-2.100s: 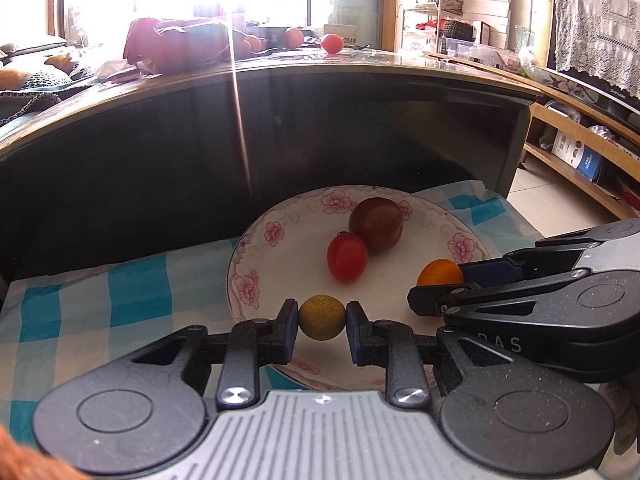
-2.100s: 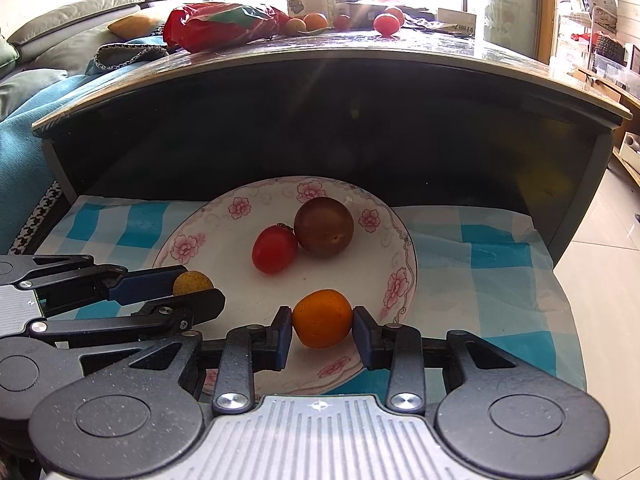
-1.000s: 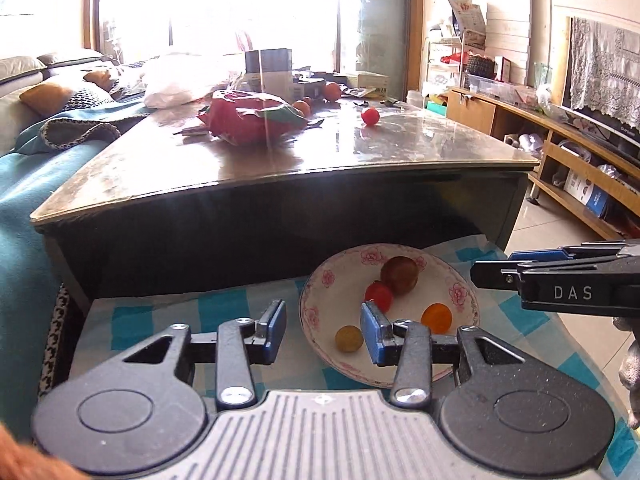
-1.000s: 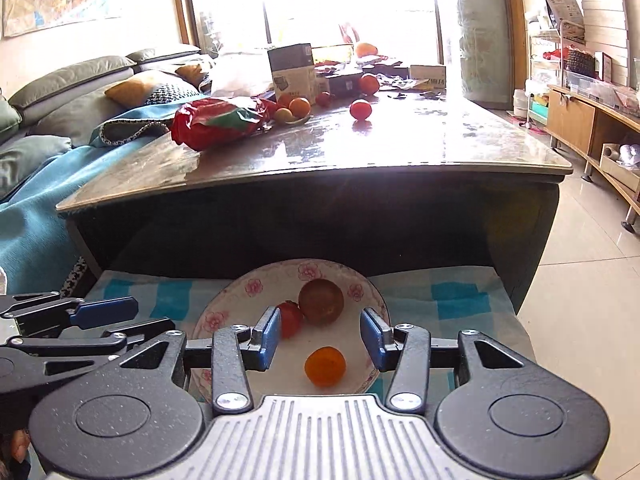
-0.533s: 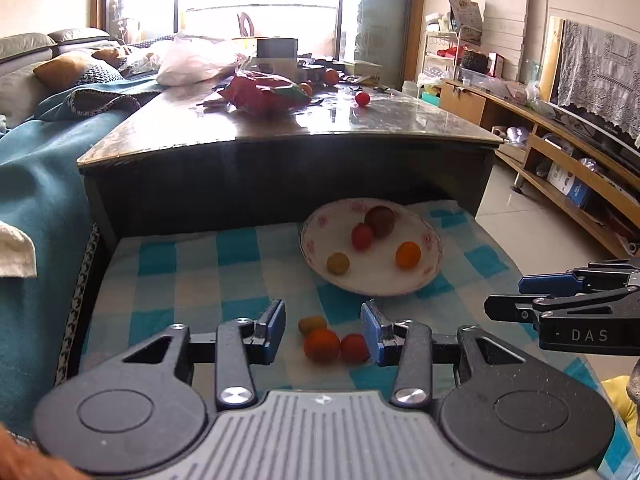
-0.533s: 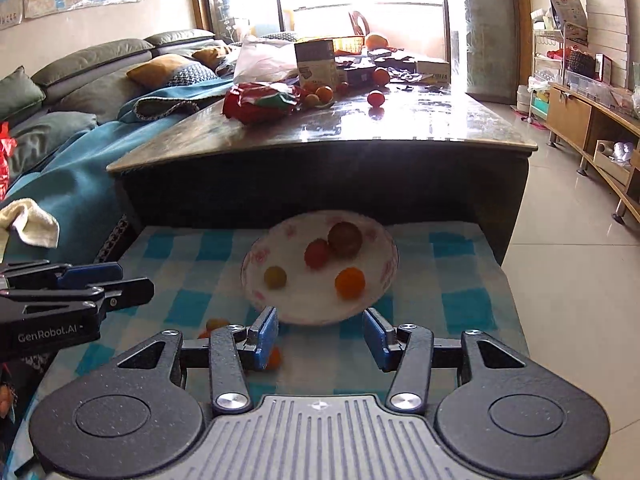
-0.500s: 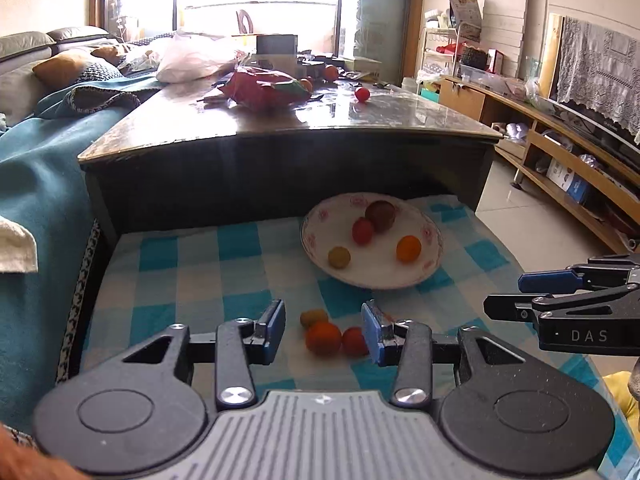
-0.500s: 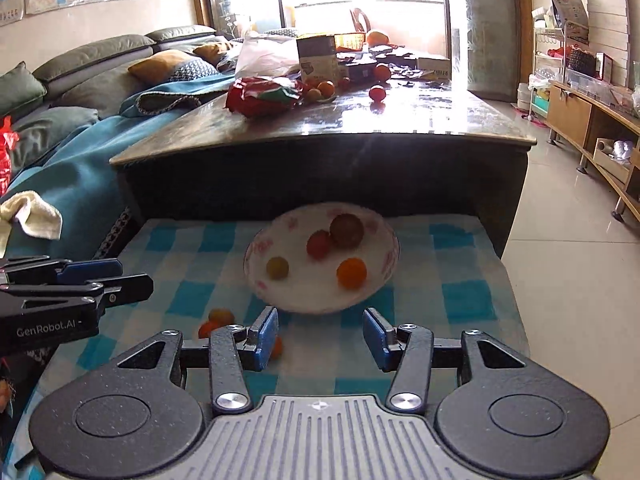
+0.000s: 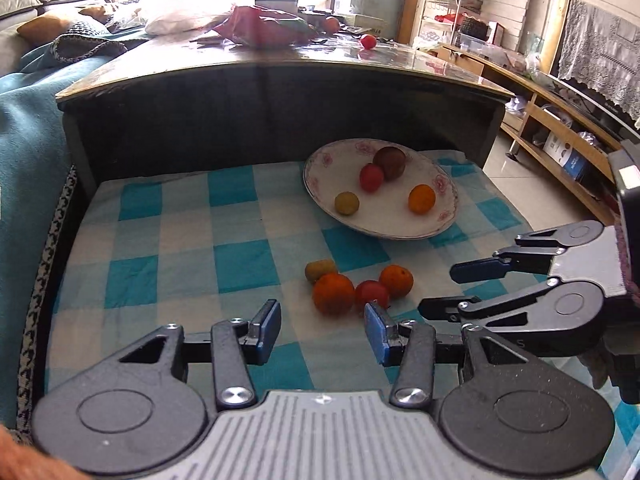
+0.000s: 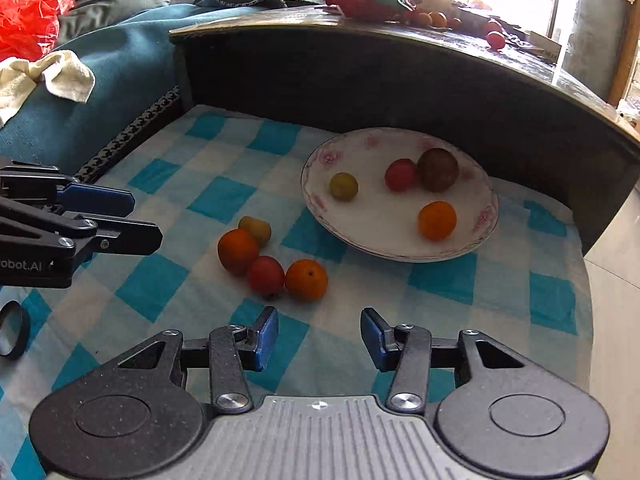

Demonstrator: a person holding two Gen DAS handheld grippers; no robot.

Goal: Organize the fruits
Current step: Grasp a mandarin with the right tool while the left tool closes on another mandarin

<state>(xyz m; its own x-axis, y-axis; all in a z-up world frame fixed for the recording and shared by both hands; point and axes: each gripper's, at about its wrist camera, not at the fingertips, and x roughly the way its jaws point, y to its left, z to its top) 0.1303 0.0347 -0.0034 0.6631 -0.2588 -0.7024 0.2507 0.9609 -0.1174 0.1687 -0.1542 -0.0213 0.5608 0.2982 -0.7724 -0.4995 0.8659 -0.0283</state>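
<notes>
Pick-up step judged in hand. Left gripper [image 9: 320, 330] and right gripper [image 10: 318, 334] wide open, nothing held. Four loose fruits [image 10: 276, 258] clustered mid-cloth [image 9: 168, 240], near plate [image 10: 486, 216] holding four more. Descent over nearest fruit needed next.

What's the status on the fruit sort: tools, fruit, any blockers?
Left tool open, empty; right tool open, empty. Four fruits on floral white plate; four loose fruits clustered on blue checkered cloth. Nothing in the way.
</notes>
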